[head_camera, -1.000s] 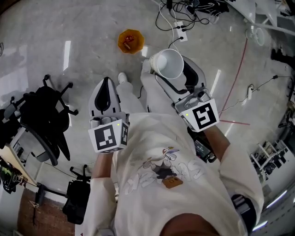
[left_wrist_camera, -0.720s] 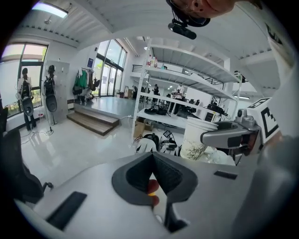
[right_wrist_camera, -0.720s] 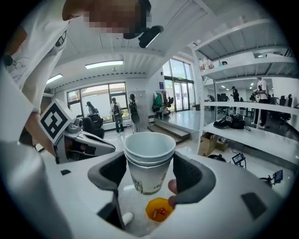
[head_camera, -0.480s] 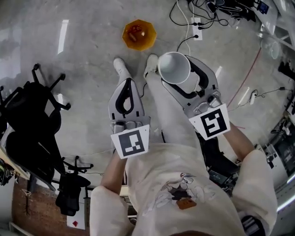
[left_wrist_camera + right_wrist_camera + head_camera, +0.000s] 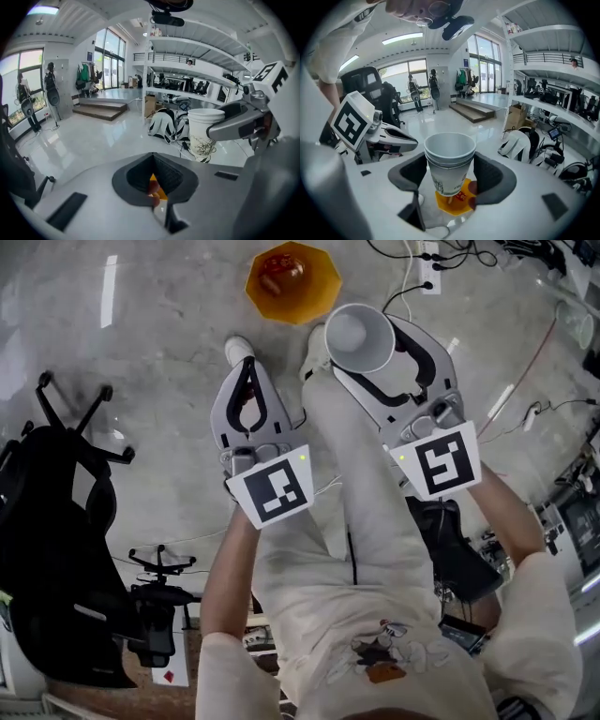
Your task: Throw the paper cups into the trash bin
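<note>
A stack of white paper cups [image 5: 359, 338] is held sideways in my right gripper [image 5: 375, 352], whose jaws are shut on its wall. In the right gripper view the cups [image 5: 450, 161] stand between the dark pads [image 5: 490, 180], mouth toward the camera. The orange trash bin [image 5: 292, 282] sits on the floor just beyond both grippers, and it shows under the cups as an orange bin [image 5: 454, 201]. My left gripper [image 5: 247, 371] is shut and empty, left of the cups. The left gripper view shows the cups [image 5: 204, 133] off to its right.
A black office chair [image 5: 56, 549] stands at the left, with a chair base [image 5: 161, 563] beside it. A power strip with cables [image 5: 427, 254] lies on the floor at the top right. The person's shoes [image 5: 237, 350] are near the bin.
The person has walked toward the orange bin, which now lies closer to the grippers. The right gripper still holds the cups, and the left stays shut.
</note>
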The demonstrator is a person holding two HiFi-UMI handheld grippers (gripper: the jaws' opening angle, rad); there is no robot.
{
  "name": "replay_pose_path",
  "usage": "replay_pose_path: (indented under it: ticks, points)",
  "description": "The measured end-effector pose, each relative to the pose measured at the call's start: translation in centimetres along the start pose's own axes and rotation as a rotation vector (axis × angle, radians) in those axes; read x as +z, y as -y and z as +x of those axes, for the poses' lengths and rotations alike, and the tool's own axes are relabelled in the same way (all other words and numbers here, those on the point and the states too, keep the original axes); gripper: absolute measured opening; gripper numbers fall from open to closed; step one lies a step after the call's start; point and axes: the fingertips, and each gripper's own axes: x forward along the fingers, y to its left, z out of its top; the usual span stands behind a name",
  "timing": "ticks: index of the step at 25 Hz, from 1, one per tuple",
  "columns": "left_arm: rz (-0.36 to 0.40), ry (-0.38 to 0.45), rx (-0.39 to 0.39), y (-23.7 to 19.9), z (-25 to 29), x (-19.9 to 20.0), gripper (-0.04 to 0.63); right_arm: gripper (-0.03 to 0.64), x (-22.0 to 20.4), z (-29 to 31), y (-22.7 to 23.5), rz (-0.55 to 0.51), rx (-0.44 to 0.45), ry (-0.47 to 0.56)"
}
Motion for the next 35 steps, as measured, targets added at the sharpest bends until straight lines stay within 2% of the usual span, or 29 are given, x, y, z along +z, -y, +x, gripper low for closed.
replay_pose_path:
  ticks: [5, 13, 21, 25, 30, 35]
  points:
    - [0.001, 0.016, -0.014, -0.7, 6.1, -3.6, 0.003, 0.321, -5.3, 5.5, 0.5, 0.038, -0.048, 0.007]
    - [0.035, 0.022, -0.033, 0.2, 13.0, -7.8, 0.003, 0.321, -12.0, 11.4, 1.8, 0.077, -0.083, -0.040]
    - [0.042, -0.080, -0.038, 1.3, 19.1, -14.1, 0.003, 0.321, -18.0, 17.0, 2.6, 0.095, -0.071, -0.101]
    - [0.021, -0.107, -0.023, 1.3, 21.8, -15.4, 0.003, 0.321, -20.1, 19.5, 3.2, 0.089, -0.069, -0.130]
    - [-0.008, -0.160, -0.009, 0.8, 23.8, -17.0, 0.003, 0.321, -23.9, 22.1, 3.5, 0.189, -0.064, -0.225]
    - [-0.016, -0.235, -0.040, 1.5, 25.0, -18.9, 0.003, 0.321, -27.1, 23.4, 2.8, 0.238, -0.024, -0.352]
